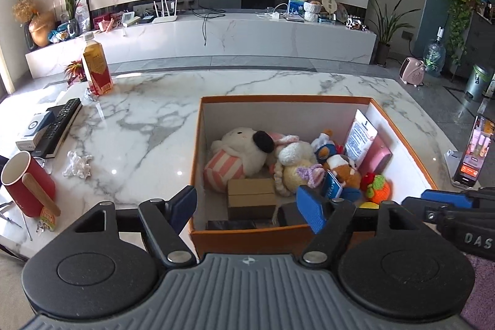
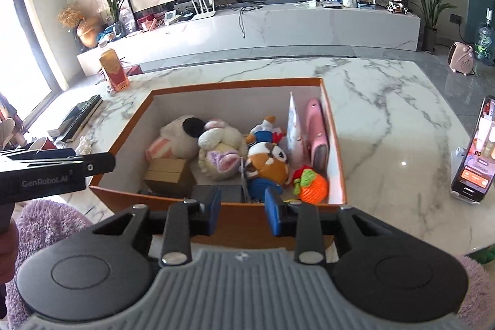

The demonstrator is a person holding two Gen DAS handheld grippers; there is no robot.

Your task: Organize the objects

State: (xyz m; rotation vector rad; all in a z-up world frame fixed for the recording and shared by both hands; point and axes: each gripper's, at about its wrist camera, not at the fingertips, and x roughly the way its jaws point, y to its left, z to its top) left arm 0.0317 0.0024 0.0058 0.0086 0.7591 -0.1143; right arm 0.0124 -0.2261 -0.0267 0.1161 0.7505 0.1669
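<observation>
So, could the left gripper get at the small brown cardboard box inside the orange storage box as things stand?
Probably yes: the left gripper is open and empty, and the cardboard box lies uncovered just ahead, inside the storage box, a striped plush beside it.

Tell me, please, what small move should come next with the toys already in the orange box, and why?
Probably swing the left hand-held gripper, open and empty, toward the crumpled tissue lying loose on the marble table. The orange box already holds the plush toys, and the right hand-held gripper is empty too.
</observation>
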